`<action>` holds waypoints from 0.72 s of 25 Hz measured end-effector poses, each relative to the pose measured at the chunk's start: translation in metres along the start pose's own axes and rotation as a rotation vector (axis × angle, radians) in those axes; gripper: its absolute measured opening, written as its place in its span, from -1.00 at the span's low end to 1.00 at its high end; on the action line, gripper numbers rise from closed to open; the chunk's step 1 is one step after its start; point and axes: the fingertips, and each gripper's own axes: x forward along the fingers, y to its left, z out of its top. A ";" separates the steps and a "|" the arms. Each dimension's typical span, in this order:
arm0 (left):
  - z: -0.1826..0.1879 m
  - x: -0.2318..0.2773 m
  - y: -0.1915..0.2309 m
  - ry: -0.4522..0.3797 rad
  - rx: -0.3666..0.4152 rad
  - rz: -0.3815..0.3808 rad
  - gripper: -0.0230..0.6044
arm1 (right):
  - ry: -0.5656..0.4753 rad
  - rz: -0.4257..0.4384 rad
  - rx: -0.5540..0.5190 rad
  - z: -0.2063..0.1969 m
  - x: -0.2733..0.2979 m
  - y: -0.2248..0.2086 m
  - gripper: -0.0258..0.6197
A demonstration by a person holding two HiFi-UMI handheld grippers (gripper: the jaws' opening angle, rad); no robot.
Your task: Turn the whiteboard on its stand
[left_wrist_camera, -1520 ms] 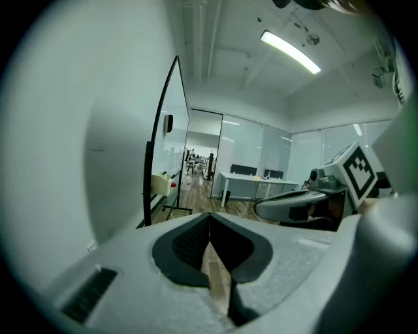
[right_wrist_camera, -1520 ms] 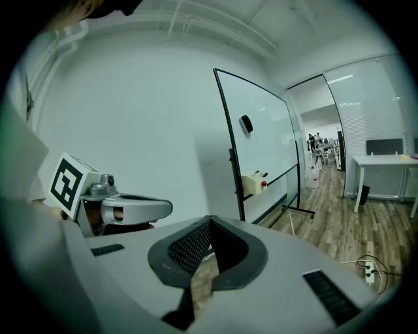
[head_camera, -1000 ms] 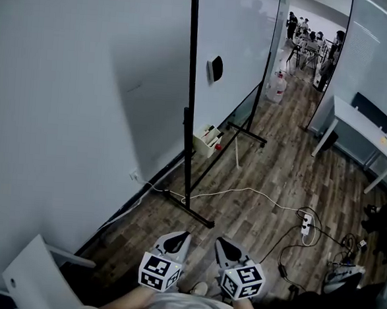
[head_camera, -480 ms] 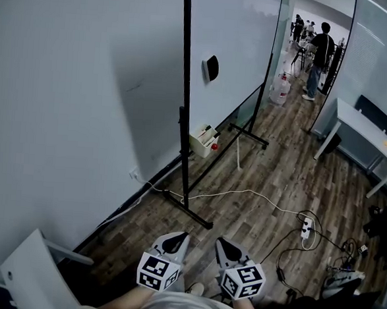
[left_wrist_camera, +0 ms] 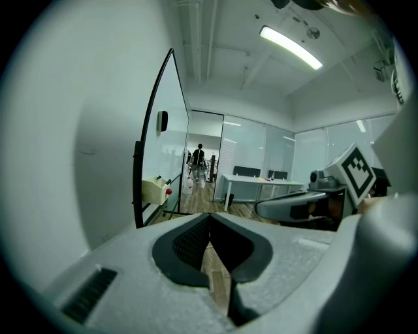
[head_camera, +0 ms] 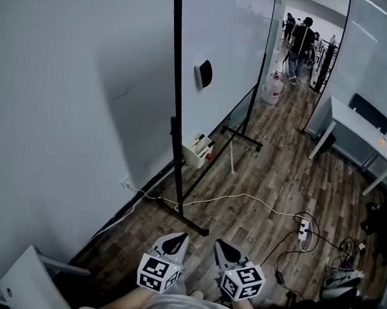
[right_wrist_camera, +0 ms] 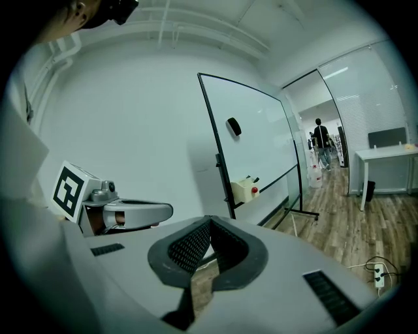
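Lower centre: left gripper (head_camera: 180, 236) and right gripper (head_camera: 221, 242), jaws together, cubes (head_camera: 157, 273) bearing square markers. Whiteboard (head_camera: 227, 54) stands upper centre.

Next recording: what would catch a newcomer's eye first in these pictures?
The tall whiteboard on its black stand fills the upper middle, beside the wall, a dark eraser stuck to it. At the bottom edge the left gripper and right gripper point toward it, jaws shut and empty, short of the board. A white cable snakes across the wood floor to a power strip.
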 end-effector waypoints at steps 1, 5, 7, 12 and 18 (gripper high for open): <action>0.004 0.007 0.006 -0.003 0.001 -0.004 -0.89 | 0.000 -0.005 -0.001 0.004 0.008 -0.004 -0.90; 0.018 0.032 0.036 -0.018 0.007 -0.025 -0.89 | -0.007 -0.026 -0.006 0.019 0.043 -0.016 -0.90; 0.024 0.043 0.052 -0.023 0.009 -0.031 -0.89 | -0.015 -0.034 -0.005 0.027 0.060 -0.020 -0.90; 0.036 0.065 0.090 -0.028 0.004 -0.043 -0.89 | -0.014 -0.054 -0.011 0.040 0.098 -0.027 -0.90; 0.041 0.077 0.122 -0.030 0.010 -0.066 -0.89 | -0.008 -0.067 -0.004 0.044 0.132 -0.022 -0.90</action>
